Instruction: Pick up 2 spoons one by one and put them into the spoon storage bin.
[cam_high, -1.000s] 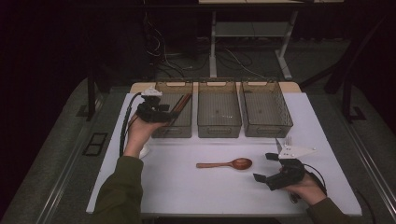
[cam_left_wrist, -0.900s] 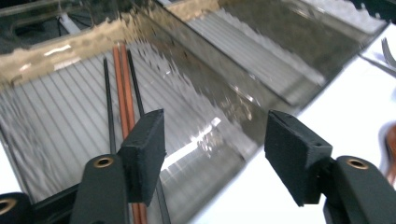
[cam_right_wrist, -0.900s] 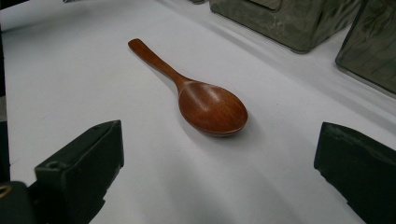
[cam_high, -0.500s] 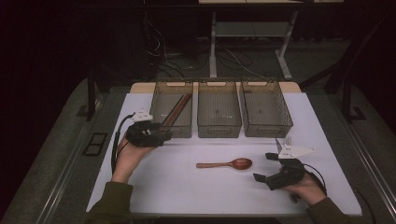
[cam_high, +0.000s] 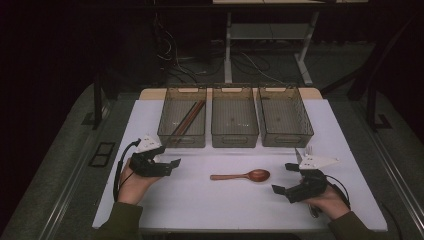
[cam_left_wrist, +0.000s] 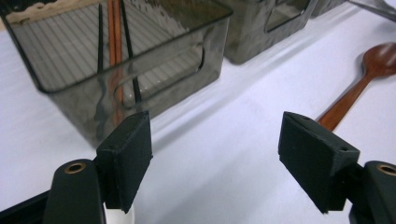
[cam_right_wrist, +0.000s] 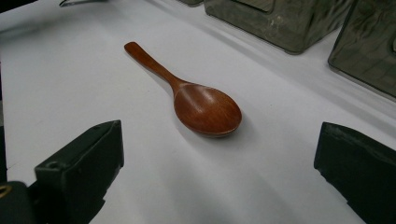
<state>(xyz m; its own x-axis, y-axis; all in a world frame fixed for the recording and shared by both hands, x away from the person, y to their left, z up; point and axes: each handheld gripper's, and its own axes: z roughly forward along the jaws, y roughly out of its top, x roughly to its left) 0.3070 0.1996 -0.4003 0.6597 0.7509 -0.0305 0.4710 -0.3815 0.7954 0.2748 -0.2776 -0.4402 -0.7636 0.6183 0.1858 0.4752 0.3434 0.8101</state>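
Two hand-held grippers (cam_high: 169, 164) (cam_high: 285, 178) spread, empty — left's jaws just opening; wooden spoon (cam_high: 242, 176) on table between them.

The spoon (cam_high: 242, 176) between the two grippers is shiny reddish brown wood. The table (cam_high: 225, 200) under it is plain white. The left gripper (cam_high: 167, 163) and the right gripper (cam_high: 284, 178) are black, each with a pale grey plate on top. Beyond them stand three smoky grey see-through bins (cam_high: 235, 120) with ribbed, striped floors. The bin nearest the left gripper holds brown chopsticks (cam_high: 187, 120).
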